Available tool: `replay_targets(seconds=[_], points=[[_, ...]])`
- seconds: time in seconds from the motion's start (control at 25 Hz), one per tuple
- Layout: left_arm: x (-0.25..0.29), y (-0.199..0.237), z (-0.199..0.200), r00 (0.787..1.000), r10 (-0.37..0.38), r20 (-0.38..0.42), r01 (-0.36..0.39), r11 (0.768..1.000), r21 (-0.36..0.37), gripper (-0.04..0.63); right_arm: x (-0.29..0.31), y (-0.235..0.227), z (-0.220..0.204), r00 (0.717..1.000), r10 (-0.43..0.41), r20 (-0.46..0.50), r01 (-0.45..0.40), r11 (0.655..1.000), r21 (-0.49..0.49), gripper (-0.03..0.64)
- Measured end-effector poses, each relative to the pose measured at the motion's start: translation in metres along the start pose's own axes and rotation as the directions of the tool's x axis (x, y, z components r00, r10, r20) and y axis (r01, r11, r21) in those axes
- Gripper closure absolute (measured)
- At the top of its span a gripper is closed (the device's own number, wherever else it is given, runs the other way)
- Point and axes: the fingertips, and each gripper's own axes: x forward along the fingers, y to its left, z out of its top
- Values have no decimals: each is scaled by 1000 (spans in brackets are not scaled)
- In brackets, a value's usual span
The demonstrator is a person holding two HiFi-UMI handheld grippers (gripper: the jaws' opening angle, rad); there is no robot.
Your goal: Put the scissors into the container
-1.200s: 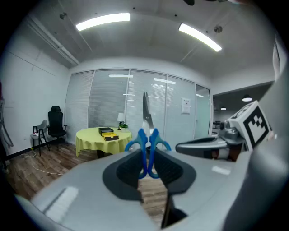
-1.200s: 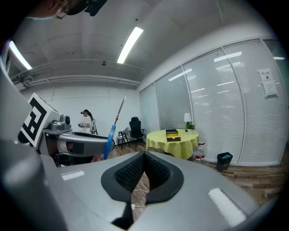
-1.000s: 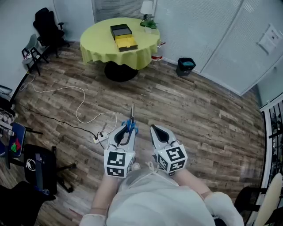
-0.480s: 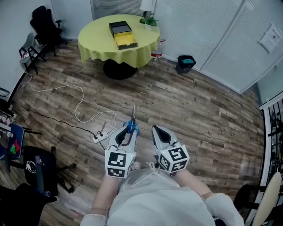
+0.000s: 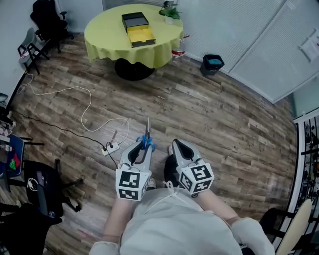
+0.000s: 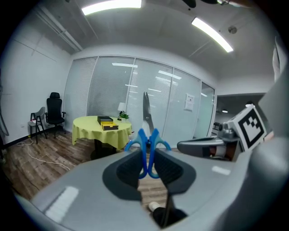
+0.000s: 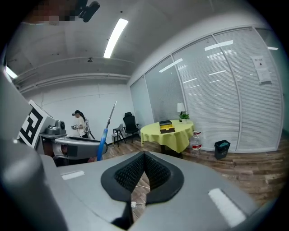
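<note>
My left jaws (image 6: 146, 163) are clamped on the scissors (image 6: 147, 140): the blue handles sit pinched between the two dark pads and the closed blades stick out past the tips. My right jaws (image 7: 144, 168) are closed pad to pad with nothing between them. In the head view the left gripper (image 5: 141, 148) and the right gripper (image 5: 176, 148) are held side by side close to my body, over the wood-plank floor (image 5: 224, 124), and the scissors (image 5: 147, 135) point away from me.

A white cable (image 5: 83, 105) loops over the floor to a power strip (image 5: 110, 148) just left of my left gripper. Well ahead stands the round surface (image 5: 102, 42) under a yellow-green cloth. The container (image 5: 137, 31), one part black and one yellow, lies near its middle, and a small plant (image 5: 169, 12) stands at its far right edge. A water bottle (image 5: 178, 50) and a dark bin (image 5: 212, 63) stand on the floor by the blind-covered glass wall. A black office chair (image 5: 45, 17) is in the far left corner. The right gripper view shows a person (image 7: 81, 125) by the white wall.
</note>
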Motion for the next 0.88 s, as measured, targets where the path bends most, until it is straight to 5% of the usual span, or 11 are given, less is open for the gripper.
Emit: replay_targets(seconds=[0.88], points=[[254,-12,113,977,209,32,-208,978,-22,511,153,-237,108,969,243,-49,-245,968,-53,619]])
